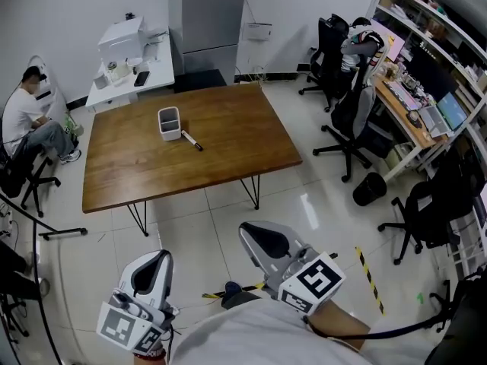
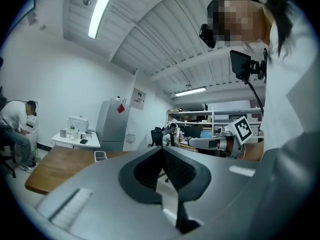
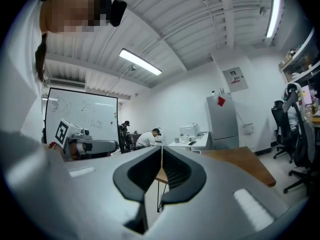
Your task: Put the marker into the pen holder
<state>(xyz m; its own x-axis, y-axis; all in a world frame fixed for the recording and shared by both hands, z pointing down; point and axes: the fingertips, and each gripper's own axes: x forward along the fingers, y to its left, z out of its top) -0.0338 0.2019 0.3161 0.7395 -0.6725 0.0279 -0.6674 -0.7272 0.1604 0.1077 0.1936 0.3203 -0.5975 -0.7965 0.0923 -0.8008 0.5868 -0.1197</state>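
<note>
The task is not yet begun, in my judgement: the approach is the step in hand. The marker (image 1: pixel 192 141) lies flat on the wooden table (image 1: pixel 236 147), just beside the white pen holder (image 1: pixel 169 123), at its right and not touching it. Both tongs are held low near the person's body, well apart from the table. The left gripper (image 2: pixel 162 150) is clenched with nothing between its jaws, and the right gripper (image 3: pixel 161 149) is also clenched and empty. The next move calls for walking to the table, opening one gripper and lowering it across the marker's thin body. I count one marker, one pen holder, one wooden table and two grippers. Two other people sit at the sides of the room.
</note>
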